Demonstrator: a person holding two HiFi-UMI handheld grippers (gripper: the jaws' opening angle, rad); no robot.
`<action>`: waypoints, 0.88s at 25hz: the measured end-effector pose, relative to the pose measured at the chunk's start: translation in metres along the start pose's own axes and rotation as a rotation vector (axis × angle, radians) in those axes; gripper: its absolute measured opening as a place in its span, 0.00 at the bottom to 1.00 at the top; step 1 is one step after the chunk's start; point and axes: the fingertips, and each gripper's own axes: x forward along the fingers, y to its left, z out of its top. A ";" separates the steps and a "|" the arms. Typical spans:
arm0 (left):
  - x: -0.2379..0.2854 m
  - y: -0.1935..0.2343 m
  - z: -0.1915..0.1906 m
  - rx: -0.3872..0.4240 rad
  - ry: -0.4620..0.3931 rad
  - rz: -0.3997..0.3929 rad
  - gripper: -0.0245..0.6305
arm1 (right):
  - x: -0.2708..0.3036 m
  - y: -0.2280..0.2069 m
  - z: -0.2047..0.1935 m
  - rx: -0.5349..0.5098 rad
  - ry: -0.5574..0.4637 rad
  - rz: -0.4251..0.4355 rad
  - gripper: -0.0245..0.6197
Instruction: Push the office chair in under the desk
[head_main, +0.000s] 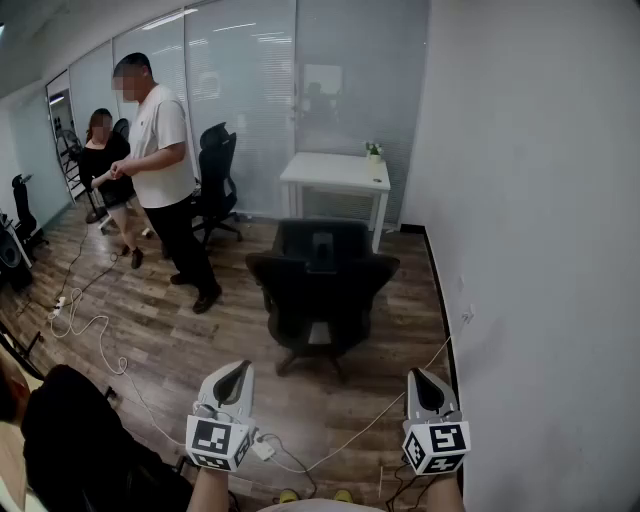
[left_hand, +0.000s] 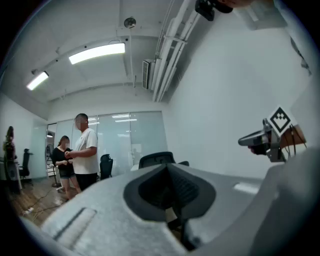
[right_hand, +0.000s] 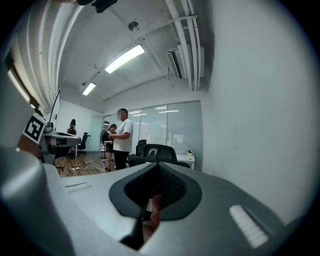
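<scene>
A black office chair (head_main: 320, 285) stands on the wooden floor with its back towards me, a short way out from the white desk (head_main: 335, 172) by the glass wall. My left gripper (head_main: 237, 368) and right gripper (head_main: 423, 374) are low in the head view, well short of the chair, both shut with nothing in them. The left gripper view looks over its shut jaws (left_hand: 169, 185) at the chair's top (left_hand: 156, 159). Over the right gripper's shut jaws (right_hand: 157, 190), its view shows the chair (right_hand: 157, 152) and desk (right_hand: 189, 158).
Two people (head_main: 160, 165) stand left of the chair, beside a second black chair (head_main: 215, 180). White cables (head_main: 90, 330) run across the floor. A white wall (head_main: 540, 250) bounds the right side. A small plant (head_main: 373, 150) sits on the desk. A dark seat (head_main: 80, 440) is near my left.
</scene>
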 end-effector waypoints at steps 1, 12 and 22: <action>-0.001 -0.002 0.000 0.000 -0.001 -0.001 0.04 | -0.002 0.000 0.000 -0.005 0.001 0.001 0.04; -0.005 -0.008 0.001 0.004 -0.003 -0.005 0.04 | -0.004 0.003 0.000 -0.022 -0.001 0.008 0.04; -0.005 -0.014 -0.002 0.011 0.007 -0.015 0.04 | -0.008 0.000 -0.005 -0.017 -0.005 0.003 0.04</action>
